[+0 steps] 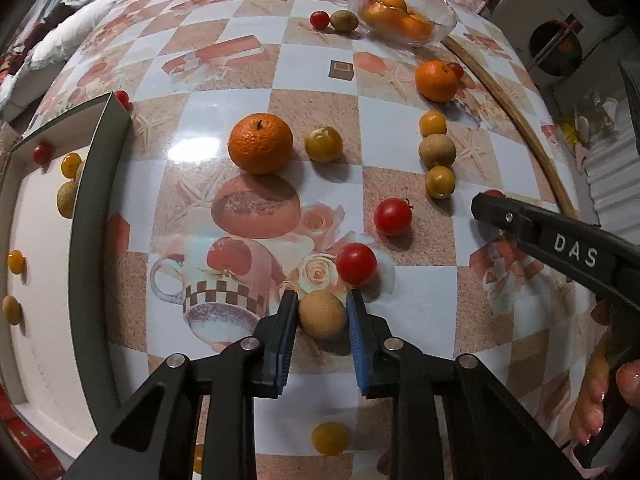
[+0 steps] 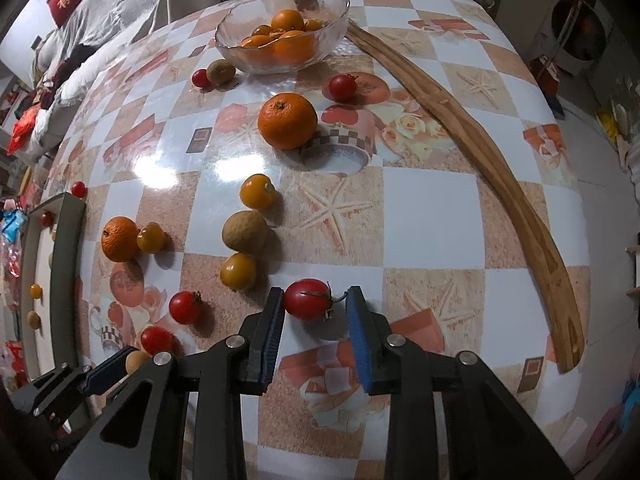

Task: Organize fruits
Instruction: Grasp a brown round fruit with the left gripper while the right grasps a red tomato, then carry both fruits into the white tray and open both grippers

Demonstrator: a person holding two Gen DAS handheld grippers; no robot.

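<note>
We are holding the left gripper (image 1: 322,312) open around a tan longan (image 1: 322,315), its pads flanking the fruit with slight gaps; a red cherry tomato (image 1: 356,263) is sitting just ahead, crowding the path forward; the white tray (image 1: 44,320) is lying to the left with its dark rim (image 1: 90,240) near; our right gripper (image 2: 314,304) is standing open around a stemmed tomato (image 2: 307,299); yellow fruit (image 2: 238,271) is resting just left; the wooden strip (image 2: 500,184) is curving well right; the glass bowl (image 2: 332,4) is sitting far ahead.
</note>
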